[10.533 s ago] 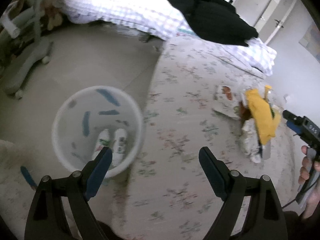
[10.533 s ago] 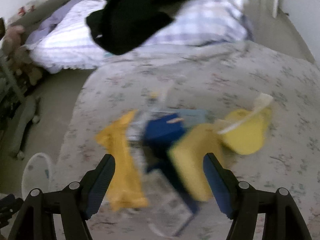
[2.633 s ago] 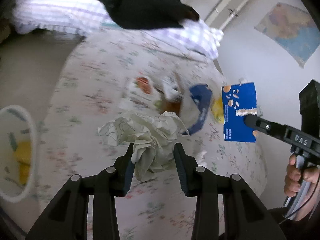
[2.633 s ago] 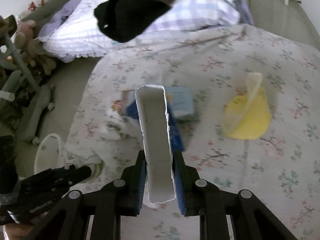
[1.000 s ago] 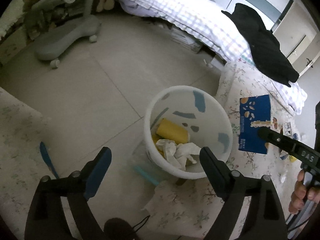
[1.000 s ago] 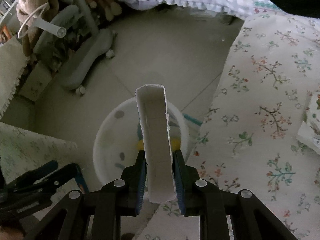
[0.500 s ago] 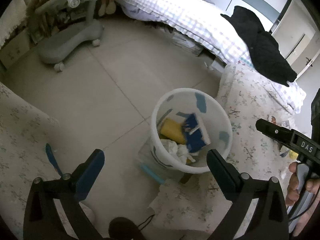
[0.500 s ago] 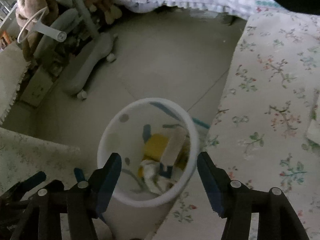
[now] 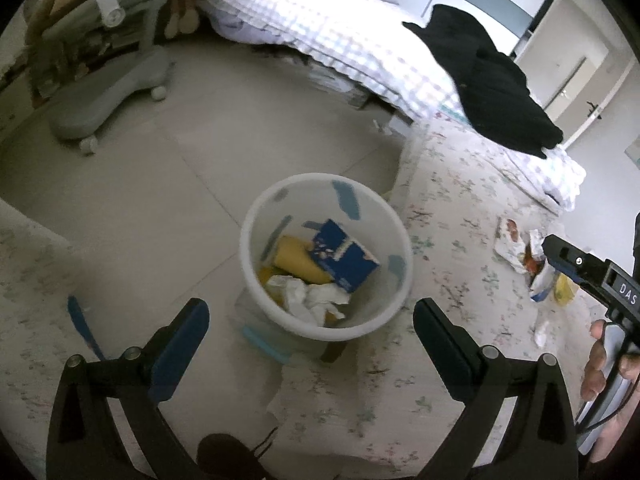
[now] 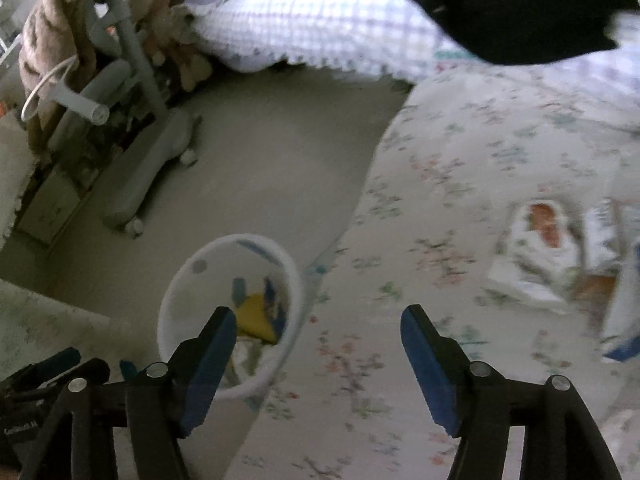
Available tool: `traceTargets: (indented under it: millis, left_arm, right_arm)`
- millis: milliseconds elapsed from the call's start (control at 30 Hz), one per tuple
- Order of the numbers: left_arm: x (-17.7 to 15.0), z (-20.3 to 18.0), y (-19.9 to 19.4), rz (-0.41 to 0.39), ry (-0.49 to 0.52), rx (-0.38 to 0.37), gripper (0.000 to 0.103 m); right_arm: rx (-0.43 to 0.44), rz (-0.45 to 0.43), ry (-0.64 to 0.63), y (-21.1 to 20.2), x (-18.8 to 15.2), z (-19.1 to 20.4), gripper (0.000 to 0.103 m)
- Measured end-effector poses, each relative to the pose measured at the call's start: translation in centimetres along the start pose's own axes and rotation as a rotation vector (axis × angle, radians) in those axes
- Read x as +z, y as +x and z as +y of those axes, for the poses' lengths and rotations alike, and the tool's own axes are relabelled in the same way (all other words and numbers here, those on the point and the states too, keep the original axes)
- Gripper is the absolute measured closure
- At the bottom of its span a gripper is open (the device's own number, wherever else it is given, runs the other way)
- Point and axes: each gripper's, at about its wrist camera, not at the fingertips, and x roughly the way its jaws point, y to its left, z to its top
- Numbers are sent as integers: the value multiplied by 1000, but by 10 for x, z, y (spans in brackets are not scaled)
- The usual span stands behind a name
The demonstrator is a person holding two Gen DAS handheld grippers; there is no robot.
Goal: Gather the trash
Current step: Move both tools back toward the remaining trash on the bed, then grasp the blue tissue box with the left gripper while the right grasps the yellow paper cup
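Note:
A white trash bin [image 9: 256,280] [image 10: 170,300] stands on the floor beside the flowered bedspread [image 9: 460,216]. Inside lie a blue box [image 9: 344,258], a yellow wrapper [image 9: 294,260] and crumpled white paper [image 9: 312,298]. My left gripper [image 9: 308,320] hangs open above the bin's near rim with nothing between its fingers. My right gripper [image 10: 318,332] is opening over the bed's edge just right of the bin, nothing between its jaws; it also shows at the right in the left wrist view [image 9: 560,254]. More wrappers [image 9: 524,258] [image 10: 540,248] lie on the bedspread.
A grey wheeled chair base [image 9: 104,92] [image 10: 148,172] stands on the tiled floor at the left. A checked quilt [image 9: 340,28] with a black garment [image 9: 492,80] on it covers the far bed. Stuffed toys [image 10: 160,8] sit by the chair.
The right gripper let go of the blue box, which fell into the bin, and its jaws opened. Both grippers then drew up and toward the bed; the bin now sits lower left in the right view.

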Motion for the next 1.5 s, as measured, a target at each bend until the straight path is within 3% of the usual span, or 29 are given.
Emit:
traceTargets:
  millis: [300, 767, 1233, 1500]
  left_arm:
    - [-3, -35, -2, 3, 67, -36, 0]
    - [0, -116, 16, 13, 146, -92, 0]
    - [5, -192, 49, 31, 177, -139, 0]
    - [-3, -260, 87, 58, 250, -162, 0]
  right_arm:
    - [-79, -71, 44, -47, -3, -60, 27]
    - [-198, -136, 224, -102, -18, -181, 22]
    - [-287, -143, 330, -118, -37, -264, 22]
    - [-298, -133, 392, -116, -41, -293, 22]
